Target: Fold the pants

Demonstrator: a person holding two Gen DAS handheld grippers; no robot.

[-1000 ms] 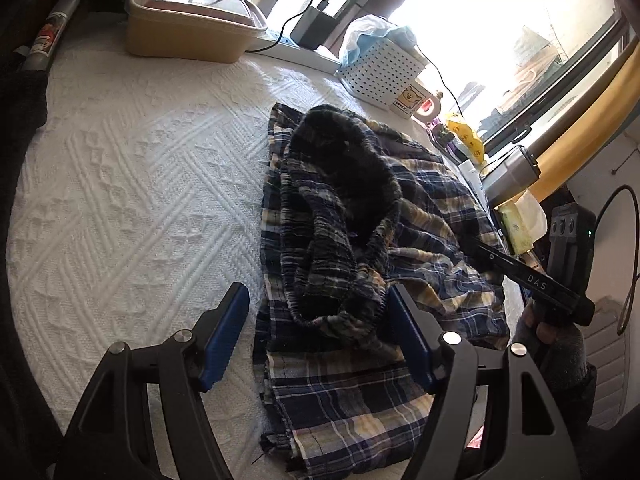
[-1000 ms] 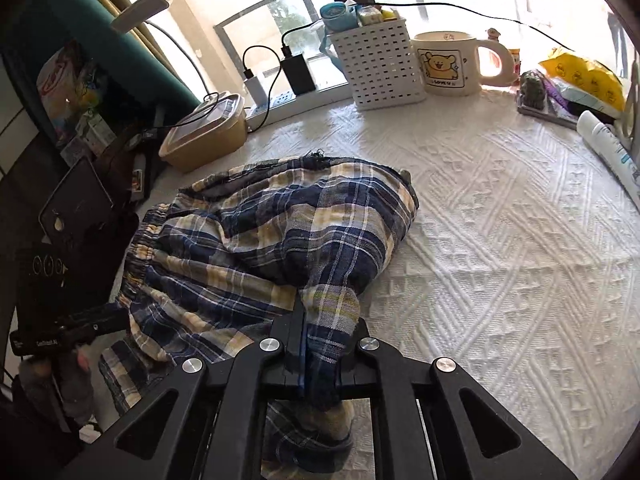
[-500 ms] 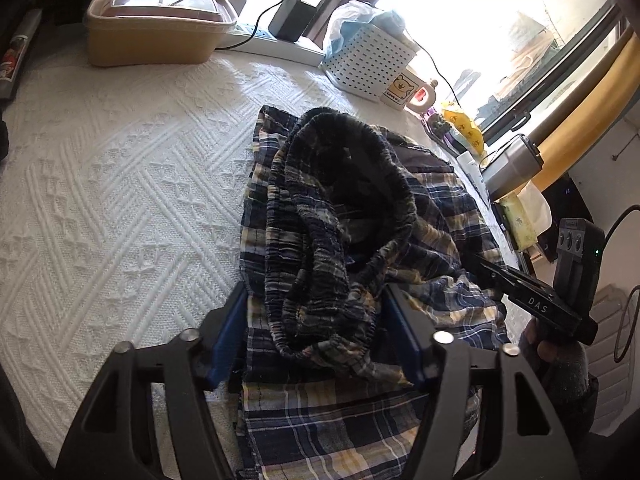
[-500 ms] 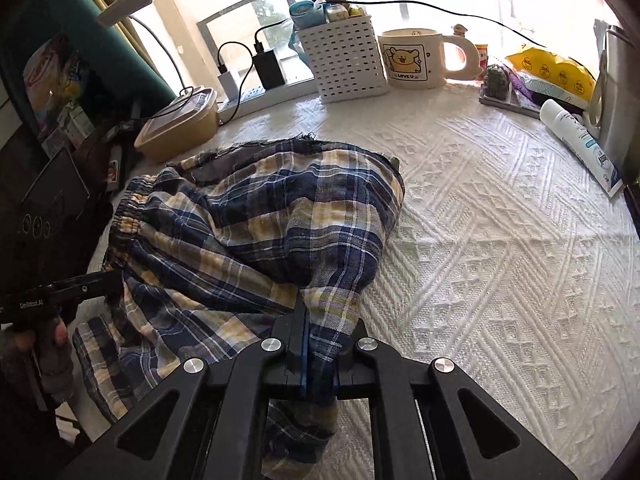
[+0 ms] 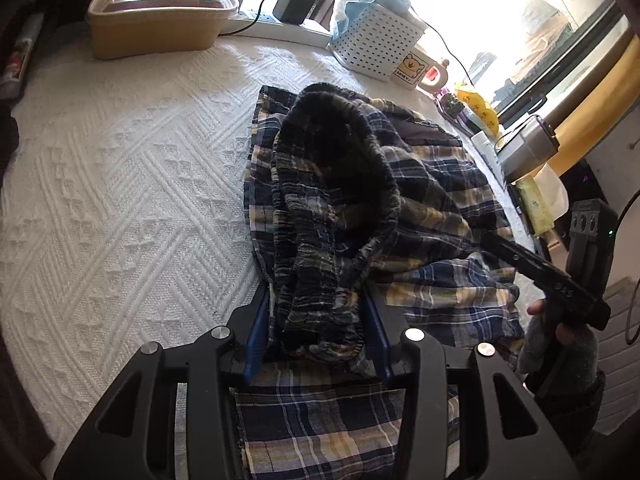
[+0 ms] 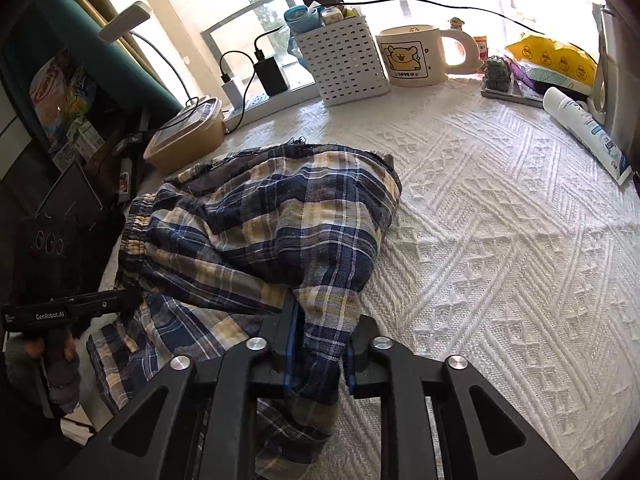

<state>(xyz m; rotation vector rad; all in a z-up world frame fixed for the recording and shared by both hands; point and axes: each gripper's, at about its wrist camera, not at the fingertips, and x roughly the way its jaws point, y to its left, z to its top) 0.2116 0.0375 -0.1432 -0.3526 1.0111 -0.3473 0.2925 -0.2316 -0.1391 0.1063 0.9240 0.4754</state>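
Between the left claw point(image 5: 316, 340) pads sits the bunched waistband, jaws just closing on it; right claw point(image 6: 318, 354) just parted around a fold; pants point(image 6: 272, 232) half-folded, still lumpy.

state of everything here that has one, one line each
plaid pants: crumpled, not yet folded
waistband: bunched between left claw's pads
left claw: just been closing on waistband
right claw: just opened, pant leg loose between pads
food container: lid on
bear mug: upright
white tube: lying flat
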